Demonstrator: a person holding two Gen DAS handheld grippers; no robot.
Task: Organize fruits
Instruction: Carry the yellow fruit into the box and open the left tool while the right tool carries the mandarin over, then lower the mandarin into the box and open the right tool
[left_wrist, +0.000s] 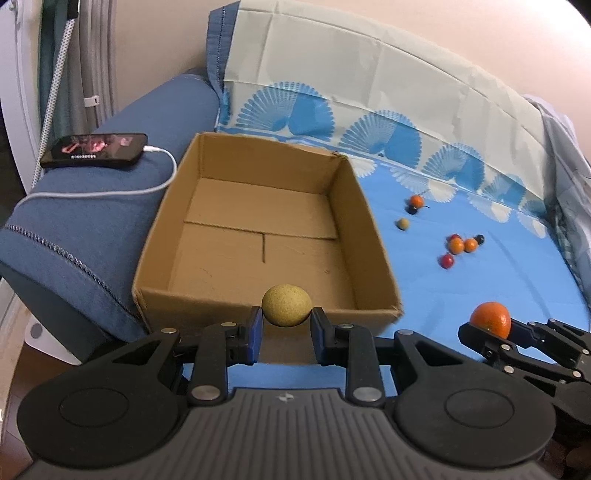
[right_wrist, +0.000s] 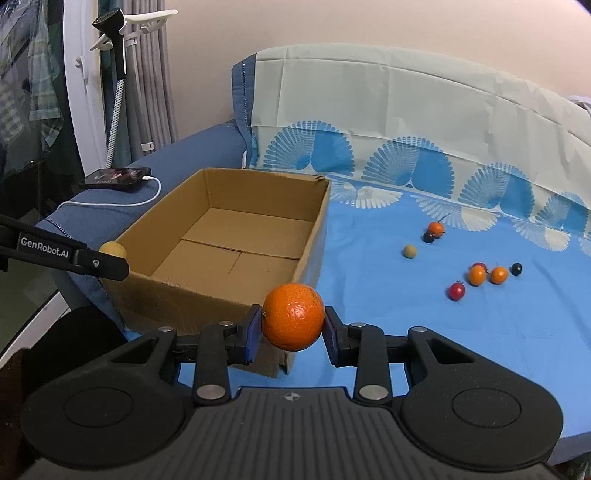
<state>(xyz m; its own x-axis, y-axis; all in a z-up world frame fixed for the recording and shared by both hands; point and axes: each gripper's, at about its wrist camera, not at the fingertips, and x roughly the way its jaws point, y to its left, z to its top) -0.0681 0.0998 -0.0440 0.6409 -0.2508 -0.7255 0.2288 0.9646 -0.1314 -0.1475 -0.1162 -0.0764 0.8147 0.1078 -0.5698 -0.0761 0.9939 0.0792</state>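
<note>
An open cardboard box (left_wrist: 343, 218) (right_wrist: 314, 240) stands empty on the blue sheet, against the sofa arm. My left gripper (left_wrist: 286, 321) is shut on a tan round fruit (left_wrist: 286, 304) (right_wrist: 112, 249), held at the box's near wall. My right gripper (right_wrist: 293, 326) is shut on an orange (right_wrist: 293, 315) (left_wrist: 491, 319), held over the box's near right corner. Several small fruits lie loose on the sheet to the right: orange ones (right_wrist: 476, 275), a red one (right_wrist: 457, 291), dark ones (right_wrist: 516, 268) and a small tan one (right_wrist: 410, 252).
A phone (left_wrist: 94, 149) on a white charging cable (left_wrist: 110, 194) lies on the blue sofa arm left of the box. A patterned cloth (right_wrist: 406, 122) covers the sofa back. Curtains and a stand (right_wrist: 118, 92) are at the far left.
</note>
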